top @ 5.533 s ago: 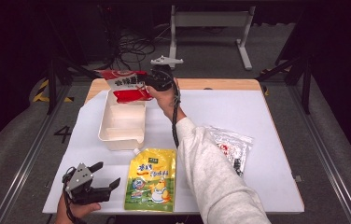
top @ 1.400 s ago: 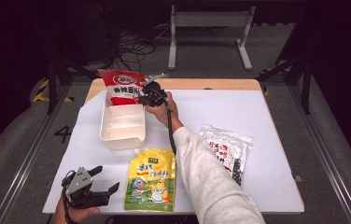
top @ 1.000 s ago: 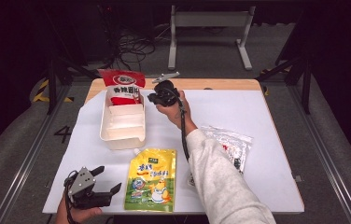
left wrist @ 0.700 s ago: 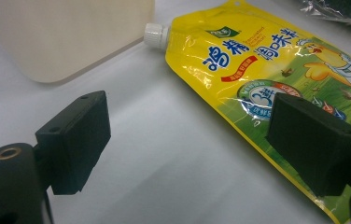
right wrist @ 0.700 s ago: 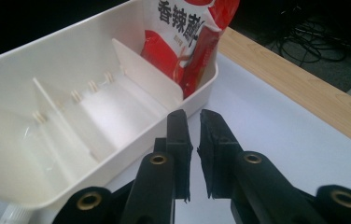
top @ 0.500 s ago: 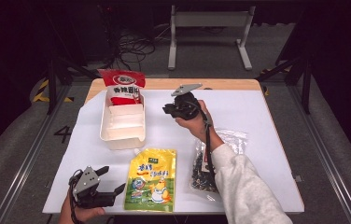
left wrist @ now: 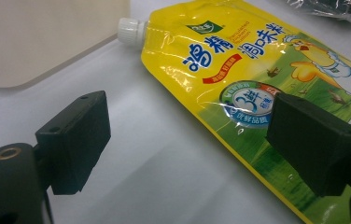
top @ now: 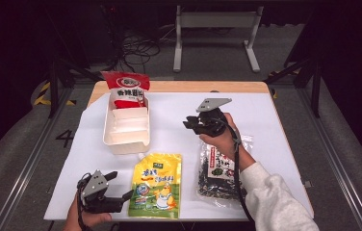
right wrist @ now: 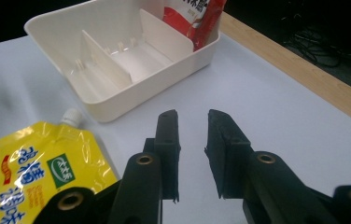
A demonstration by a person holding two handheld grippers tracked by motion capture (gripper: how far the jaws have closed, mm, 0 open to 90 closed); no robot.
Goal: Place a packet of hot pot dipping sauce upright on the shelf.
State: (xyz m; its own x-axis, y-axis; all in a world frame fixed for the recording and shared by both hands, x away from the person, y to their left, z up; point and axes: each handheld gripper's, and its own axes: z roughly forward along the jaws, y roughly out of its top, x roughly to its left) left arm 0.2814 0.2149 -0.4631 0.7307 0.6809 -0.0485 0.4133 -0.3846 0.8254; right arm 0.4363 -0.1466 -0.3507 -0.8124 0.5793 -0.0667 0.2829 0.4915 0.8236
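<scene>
Right gripper (top: 192, 126) held above the middle of the bench (top: 275, 115), forearm in a pale sleeve coming up from the bottom right, wrist bent so the jaws point left toward the tray (top: 126, 144). Jaws have just been opening; they stand a narrow gap apart with nothing between them, released.

Left gripper (top: 119, 185) rests low at the near-left corner of the bench, hand under it, jaws pointing right. Jaws spread wide, empty, bare white bench between them.

Things: a cream tray with inner dividers, long side running away from the person. A red snack bag (top: 126, 89) stands upright in its far compartment, leaning over the far rim; the nearer compartments show bare walls. A yellow spouted pouch (top: 157, 185) lies flat just in front of the tray, white cap toward the tray. A clear bag of dark seaweed (top: 217, 173) lies flat right of the pouch, partly under the right wrist.

Relations: right gripper well apart from the tray, to its right, with the seaweed bag just behind the hand. Left gripper just beside the pouch's left edge; in the left gripper view one jaw overlaps the pouch, contact cannot be told.
</scene>
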